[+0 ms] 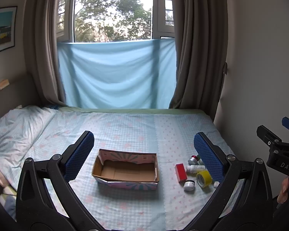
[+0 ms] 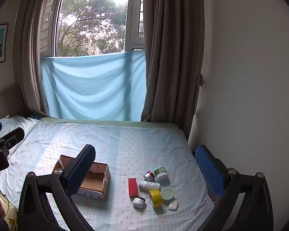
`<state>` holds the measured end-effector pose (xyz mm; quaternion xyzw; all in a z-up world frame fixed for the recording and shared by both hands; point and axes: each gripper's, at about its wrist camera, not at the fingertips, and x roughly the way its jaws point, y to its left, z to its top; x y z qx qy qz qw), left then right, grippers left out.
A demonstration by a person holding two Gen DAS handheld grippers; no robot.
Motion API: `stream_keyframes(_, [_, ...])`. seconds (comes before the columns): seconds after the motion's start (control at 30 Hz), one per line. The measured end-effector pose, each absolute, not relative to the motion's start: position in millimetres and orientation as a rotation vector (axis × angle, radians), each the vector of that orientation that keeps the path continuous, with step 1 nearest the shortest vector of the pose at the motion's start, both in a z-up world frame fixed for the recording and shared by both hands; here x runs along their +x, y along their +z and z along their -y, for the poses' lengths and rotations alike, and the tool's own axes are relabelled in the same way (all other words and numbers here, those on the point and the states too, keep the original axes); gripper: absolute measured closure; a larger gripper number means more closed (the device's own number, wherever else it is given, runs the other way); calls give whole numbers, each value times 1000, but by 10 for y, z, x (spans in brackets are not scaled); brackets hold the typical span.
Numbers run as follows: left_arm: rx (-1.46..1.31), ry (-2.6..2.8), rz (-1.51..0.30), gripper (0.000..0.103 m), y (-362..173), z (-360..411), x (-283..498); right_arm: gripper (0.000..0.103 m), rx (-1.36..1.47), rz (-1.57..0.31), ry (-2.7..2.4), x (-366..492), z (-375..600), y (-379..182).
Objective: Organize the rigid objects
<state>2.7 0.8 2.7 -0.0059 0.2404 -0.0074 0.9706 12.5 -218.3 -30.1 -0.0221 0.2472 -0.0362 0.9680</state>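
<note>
An open cardboard box point(image 1: 126, 170) point(image 2: 95, 181) lies empty on the bed. To its right sits a cluster of small items: a red block point(image 1: 180, 172) point(image 2: 132, 187), a yellow tape roll point(image 1: 203, 179) point(image 2: 155, 197), a white bottle on its side point(image 1: 195, 168) point(image 2: 148, 185), a black-lidded jar point(image 1: 189, 184) point(image 2: 138, 201), a red-capped jar point(image 2: 149, 175), a green-labelled jar point(image 2: 160, 173), a pale green lid point(image 2: 167, 194) and a small white case point(image 2: 173, 205). My left gripper point(image 1: 144, 142) hangs open above the box. My right gripper point(image 2: 145, 154) hangs open above the cluster. Neither holds anything.
The bed point(image 1: 125, 127) wears a light blue checked sheet, with a pillow point(image 1: 15, 127) at far left. A wall point(image 2: 250, 77) borders the bed's right edge. Brown curtains point(image 1: 194, 48) and a blue cloth point(image 1: 115, 73) hang under the window behind.
</note>
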Motion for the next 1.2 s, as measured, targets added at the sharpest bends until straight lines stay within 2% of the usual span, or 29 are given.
stream_keyframes(1.2, [-23,-19,-475,1,24,5,-5,0,-36,-505,-61,118,2194,-345])
